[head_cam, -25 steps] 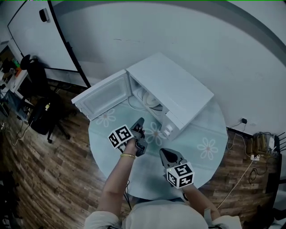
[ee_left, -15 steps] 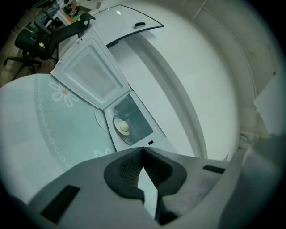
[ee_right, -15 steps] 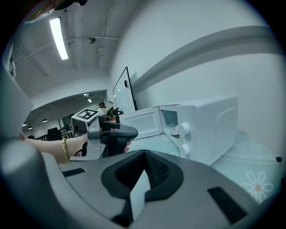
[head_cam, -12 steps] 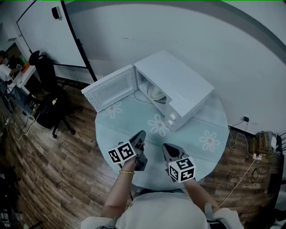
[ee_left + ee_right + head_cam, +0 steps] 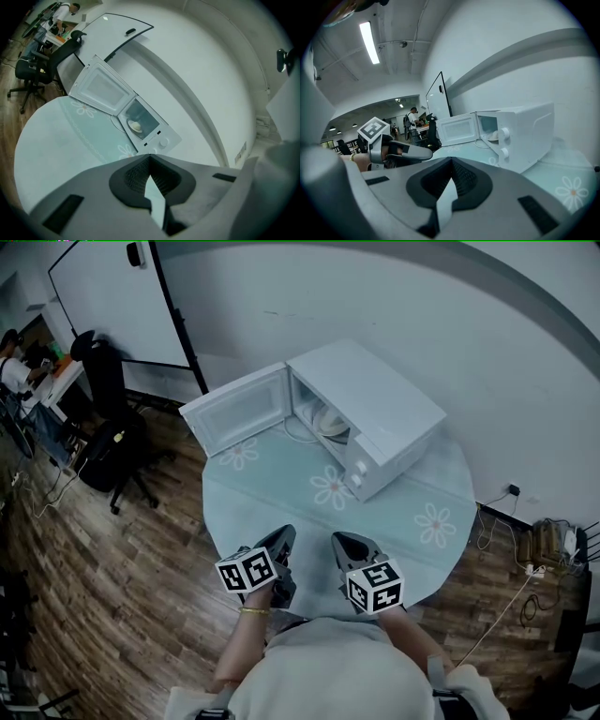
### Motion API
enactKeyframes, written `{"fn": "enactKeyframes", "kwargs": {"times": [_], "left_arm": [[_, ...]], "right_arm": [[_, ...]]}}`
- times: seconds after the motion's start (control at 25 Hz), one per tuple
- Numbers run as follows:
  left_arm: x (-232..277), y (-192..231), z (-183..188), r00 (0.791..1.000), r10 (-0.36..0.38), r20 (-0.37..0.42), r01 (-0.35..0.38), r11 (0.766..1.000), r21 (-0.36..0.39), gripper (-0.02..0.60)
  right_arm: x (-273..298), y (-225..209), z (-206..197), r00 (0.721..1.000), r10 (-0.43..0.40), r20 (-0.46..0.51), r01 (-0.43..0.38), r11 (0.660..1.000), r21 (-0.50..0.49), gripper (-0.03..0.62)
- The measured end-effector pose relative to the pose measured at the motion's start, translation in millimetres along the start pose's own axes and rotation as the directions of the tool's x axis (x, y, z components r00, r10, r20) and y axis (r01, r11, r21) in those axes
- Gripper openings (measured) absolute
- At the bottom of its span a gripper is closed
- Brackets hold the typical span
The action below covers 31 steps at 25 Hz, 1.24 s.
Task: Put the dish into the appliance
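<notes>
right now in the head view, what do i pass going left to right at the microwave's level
chair → door, open → microwave → cables on the floor

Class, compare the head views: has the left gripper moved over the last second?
Yes. The left gripper has drawn back from the microwave toward the near edge of the table.

Wood floor (image 5: 94, 596), white wall (image 5: 450, 324), black office chair (image 5: 106, 390)

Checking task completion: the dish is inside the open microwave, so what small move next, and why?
Probably reach the shut, empty left claw to the white microwave's open door and push it closed: the pale round dish already sits inside.
</notes>
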<state>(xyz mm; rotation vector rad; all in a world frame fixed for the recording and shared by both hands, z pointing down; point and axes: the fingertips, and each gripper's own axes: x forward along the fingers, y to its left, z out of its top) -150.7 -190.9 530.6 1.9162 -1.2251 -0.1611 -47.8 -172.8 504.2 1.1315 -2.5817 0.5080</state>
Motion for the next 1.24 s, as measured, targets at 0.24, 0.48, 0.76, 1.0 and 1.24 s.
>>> {"fn": "enactKeyframes", "kwargs": {"times": [0.24,0.48,0.76,1.0,1.24], "left_arm": [[-15,-7,-7,1.000,0.004,-0.014,-0.003,0.999,0.033,0.012],[-17,-12,-12,1.000,-0.002,-0.029,0.003,0.999,0.032,0.012],[-16,-16,-22,0.999,-0.008,-0.052,0.009,1.000,0.029,0.012],[-19,-16,-21,0.999,-0.004,-0.048,0.006,1.000,0.027,0.012],[-21,-15,-23,0.999,-0.011,-0.043,0.012,1.000,0.011,0.012]], "right_arm": [[-8,13,-6,1.000,0.023,-0.013,-0.023,1.000,-0.006,0.005],[-14,23,-8,0.999,0.043,-0.016,-0.043,0.999,-0.022,0.005],[-18,25,-12,0.999,0.046,-0.022,-0.046,0.999,-0.020,0.005],[-18,27,-13,0.998,0.052,-0.025,-0.053,0.998,-0.024,0.005],[-17,29,-13,0.998,0.054,-0.021,-0.055,0.998,-0.025,0.005]]}}
